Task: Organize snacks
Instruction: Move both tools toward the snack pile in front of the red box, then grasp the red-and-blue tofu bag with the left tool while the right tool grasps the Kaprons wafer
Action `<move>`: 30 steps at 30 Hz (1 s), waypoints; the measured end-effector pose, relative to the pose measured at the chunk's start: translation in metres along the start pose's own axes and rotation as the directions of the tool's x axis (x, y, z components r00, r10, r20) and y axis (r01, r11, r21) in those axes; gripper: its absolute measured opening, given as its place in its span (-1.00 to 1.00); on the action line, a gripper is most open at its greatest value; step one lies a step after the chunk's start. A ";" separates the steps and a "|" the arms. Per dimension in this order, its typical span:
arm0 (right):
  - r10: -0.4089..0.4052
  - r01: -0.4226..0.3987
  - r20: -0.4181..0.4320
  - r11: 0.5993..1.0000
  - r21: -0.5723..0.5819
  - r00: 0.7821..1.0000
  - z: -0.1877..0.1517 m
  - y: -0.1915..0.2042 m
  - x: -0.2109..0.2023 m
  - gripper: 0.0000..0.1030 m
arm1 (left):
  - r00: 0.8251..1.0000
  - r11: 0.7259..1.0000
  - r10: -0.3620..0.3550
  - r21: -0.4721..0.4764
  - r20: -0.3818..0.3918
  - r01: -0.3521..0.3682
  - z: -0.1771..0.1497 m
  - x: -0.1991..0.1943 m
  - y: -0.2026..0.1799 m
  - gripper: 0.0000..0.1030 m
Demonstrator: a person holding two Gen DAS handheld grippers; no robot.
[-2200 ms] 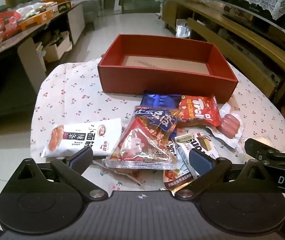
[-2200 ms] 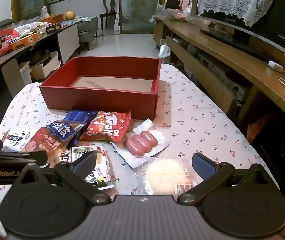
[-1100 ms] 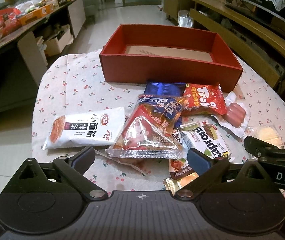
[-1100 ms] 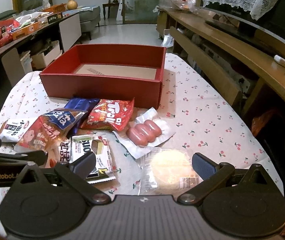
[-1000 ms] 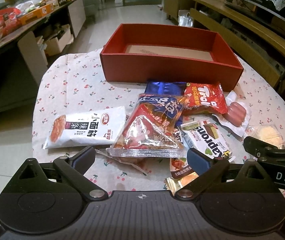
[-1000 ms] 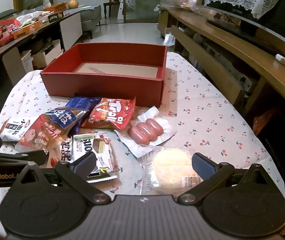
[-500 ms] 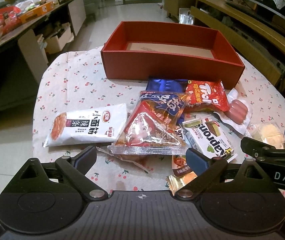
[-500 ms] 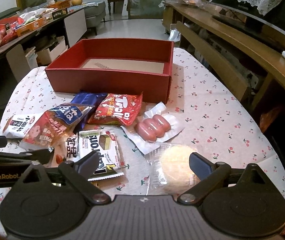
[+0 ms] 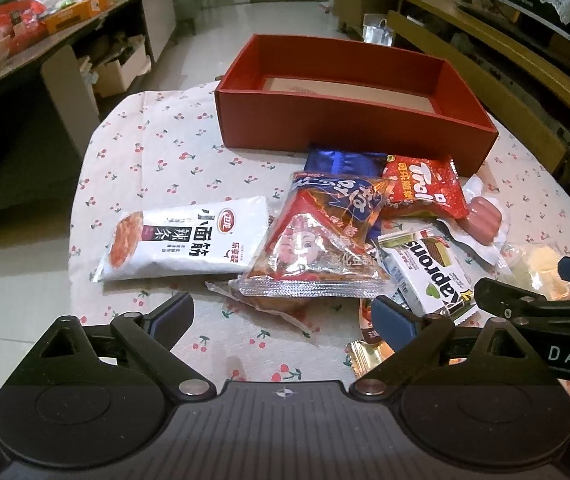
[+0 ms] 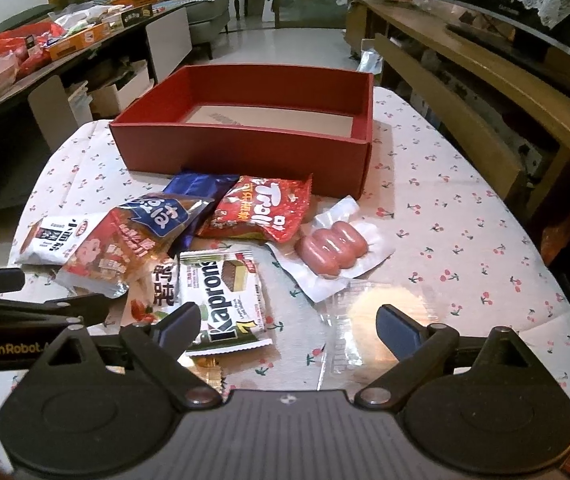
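An empty red box (image 9: pixel 349 128) (image 10: pixel 245 148) stands at the back of the cherry-print table. In front of it lie several snacks: a white noodle packet (image 9: pixel 185 248), a red-and-blue clear pouch (image 9: pixel 321 248) (image 10: pixel 125 240), a red Tiroli bag (image 9: pixel 425 192) (image 10: pixel 261 212), a Kaprons wafer (image 9: pixel 433 268) (image 10: pixel 225 296), a sausage pack (image 10: pixel 333 248) and a clear-wrapped round cake (image 10: pixel 385 304). My left gripper (image 9: pixel 285 314) is open just before the pouch. My right gripper (image 10: pixel 289 324) is open, between the wafer and the cake.
A cluttered side table (image 9: pixel 25 40) stands at the left. A long wooden bench (image 10: pixel 485 92) runs along the right. The table edge (image 10: pixel 565 320) curves close at the right. Each gripper shows at the edge of the other's view.
Both grippers have risen and tilted down a little, so the snacks and box sit more fully in view. Both stay open. Nothing on the table has moved.
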State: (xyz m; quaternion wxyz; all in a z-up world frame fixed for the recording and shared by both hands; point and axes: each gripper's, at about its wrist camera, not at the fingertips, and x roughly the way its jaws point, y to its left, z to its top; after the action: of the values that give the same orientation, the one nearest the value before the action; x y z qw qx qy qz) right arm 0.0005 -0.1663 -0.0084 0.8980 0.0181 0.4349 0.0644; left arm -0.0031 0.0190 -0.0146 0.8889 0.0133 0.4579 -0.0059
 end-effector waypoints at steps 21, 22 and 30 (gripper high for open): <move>0.034 -0.032 -0.036 0.997 0.071 0.999 0.025 -0.017 0.013 1.00 | 0.997 0.988 -0.068 0.138 -0.044 0.074 0.044 0.037 -0.017 0.98; 0.034 -0.031 -0.039 0.997 0.073 0.999 0.025 -0.018 0.014 1.00 | 0.996 0.985 -0.066 0.157 -0.059 0.074 0.044 0.043 -0.020 0.96; 0.034 -0.029 -0.043 0.995 0.100 0.998 0.025 -0.029 0.013 1.00 | 0.991 0.980 -0.073 0.175 -0.108 0.091 0.037 0.053 -0.023 0.81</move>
State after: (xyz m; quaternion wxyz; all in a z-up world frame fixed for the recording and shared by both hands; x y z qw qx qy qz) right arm 0.0309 -0.1930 -0.0060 0.8849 0.0680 0.4573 0.0574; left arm 0.0576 -0.0055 -0.0369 0.8587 0.0750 0.5002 -0.0831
